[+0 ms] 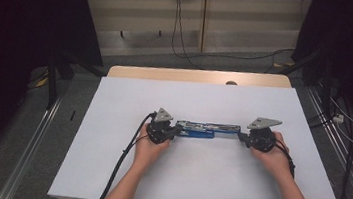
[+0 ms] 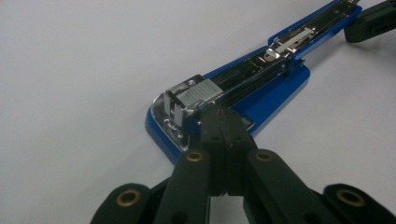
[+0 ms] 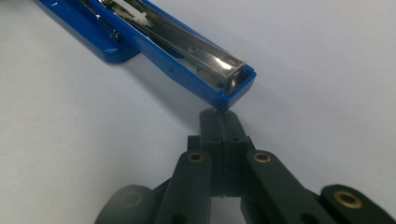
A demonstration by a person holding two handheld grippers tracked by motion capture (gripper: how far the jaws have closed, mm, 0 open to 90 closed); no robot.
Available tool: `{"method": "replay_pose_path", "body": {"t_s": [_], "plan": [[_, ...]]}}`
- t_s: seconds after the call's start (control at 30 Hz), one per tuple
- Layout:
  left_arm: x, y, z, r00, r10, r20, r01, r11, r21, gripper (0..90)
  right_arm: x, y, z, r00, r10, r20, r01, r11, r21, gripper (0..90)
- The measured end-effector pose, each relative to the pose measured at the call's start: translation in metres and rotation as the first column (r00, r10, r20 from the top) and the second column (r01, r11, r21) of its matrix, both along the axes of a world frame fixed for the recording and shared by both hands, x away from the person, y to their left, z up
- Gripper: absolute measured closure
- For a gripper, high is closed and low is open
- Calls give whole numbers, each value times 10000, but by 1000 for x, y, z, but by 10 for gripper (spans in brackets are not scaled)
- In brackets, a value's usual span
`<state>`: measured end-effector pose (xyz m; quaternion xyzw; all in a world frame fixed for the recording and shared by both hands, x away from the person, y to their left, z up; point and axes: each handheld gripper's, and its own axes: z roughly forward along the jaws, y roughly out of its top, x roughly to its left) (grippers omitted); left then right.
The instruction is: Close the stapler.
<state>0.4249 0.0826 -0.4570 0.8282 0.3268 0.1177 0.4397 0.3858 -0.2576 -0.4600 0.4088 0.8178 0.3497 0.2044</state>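
Observation:
A blue stapler (image 1: 206,129) lies opened out flat on the white table top (image 1: 195,182), running left to right between my two grippers. My left gripper (image 1: 177,130) is at its left end. In the left gripper view the jaws (image 2: 224,116) are shut and rest on the metal rail just behind a block of staples (image 2: 194,91), above the blue base (image 2: 280,88). My right gripper (image 1: 241,136) is at the right end. Its shut tips (image 3: 219,116) touch the blue tip of the open arm (image 3: 187,70). I see nothing held between either pair of jaws.
The white sheet covers a wooden table whose far edge (image 1: 197,75) shows at the back. Black cables (image 1: 125,159) trail from both grippers toward the near edge. Metal floor rails (image 1: 34,133) and dark curtains flank the table.

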Motion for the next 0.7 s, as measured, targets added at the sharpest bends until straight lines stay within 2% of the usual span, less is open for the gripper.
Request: {"method": "replay_pose_path", "body": {"t_s": [0.43,0.6,0.63,0.7], "plan": [[0,1,0,9999,45,97,-45,10000,13,899,1,6,10,9990,132,426,-171,9956,925,900],[1,2,0,10000,57,76,-57,10000,24,899,1,15,13,9974,269,663,-329,9953,912,900],[0,1,0,10000,30,-91,-31,9999,-148,900,0,16,13,9973,301,669,-359,9954,883,900],[0,2,1,9999,-13,106,12,9999,113,892,0,16,12,9973,392,625,-445,9952,872,900]]}}
